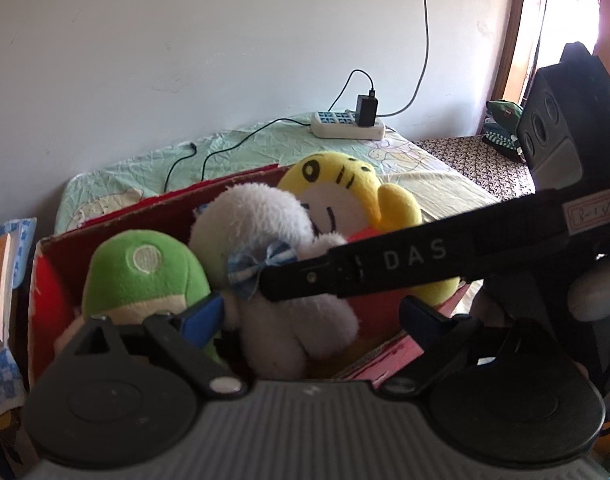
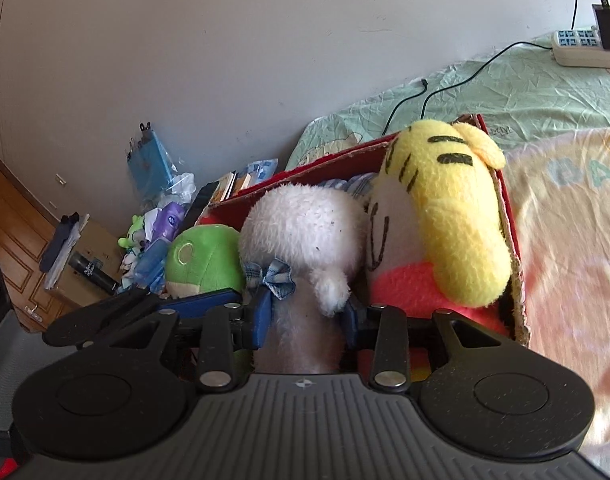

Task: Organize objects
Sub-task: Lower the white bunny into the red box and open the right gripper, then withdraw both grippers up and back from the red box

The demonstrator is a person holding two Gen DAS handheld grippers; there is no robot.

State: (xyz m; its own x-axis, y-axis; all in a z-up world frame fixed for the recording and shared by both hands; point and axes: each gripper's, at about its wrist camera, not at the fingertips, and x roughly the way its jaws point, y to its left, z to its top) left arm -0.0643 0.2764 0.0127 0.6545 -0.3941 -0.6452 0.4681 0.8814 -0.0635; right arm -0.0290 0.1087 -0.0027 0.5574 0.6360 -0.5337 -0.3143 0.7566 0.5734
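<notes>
We see the white plush toy (image 2: 301, 236) standing in a red cardboard box (image 2: 515, 240) on the bed, between a green plush toy (image 2: 203, 258) on its left and a yellow plush toy (image 2: 449, 208) on its right, pressed against both. A small blue-and-white striped bow (image 2: 275, 276) sits at its neck. In the right wrist view we find the right gripper (image 2: 305, 314) clamped on the lower body of the white toy, one blue pad on either side and the fur bulging between them. In the left wrist view we see the left gripper (image 1: 311, 314) with its blue fingers spread wide apart over the near edge of the box, the left finger just beside the green toy and the white toy's body lying loose between them, touching neither finger as far as we can tell. The black arm of the right gripper crosses that view from the right, reaching to the bow.

The box rests on a pale green sheet (image 1: 265, 140). Farther back on the bed we see a white power strip (image 1: 347, 126) with a black charger (image 1: 367, 110) plugged in, its cable trailing across the sheet. Left of the bed, we make out a heap of books and packets (image 2: 161, 216) against the wall.
</notes>
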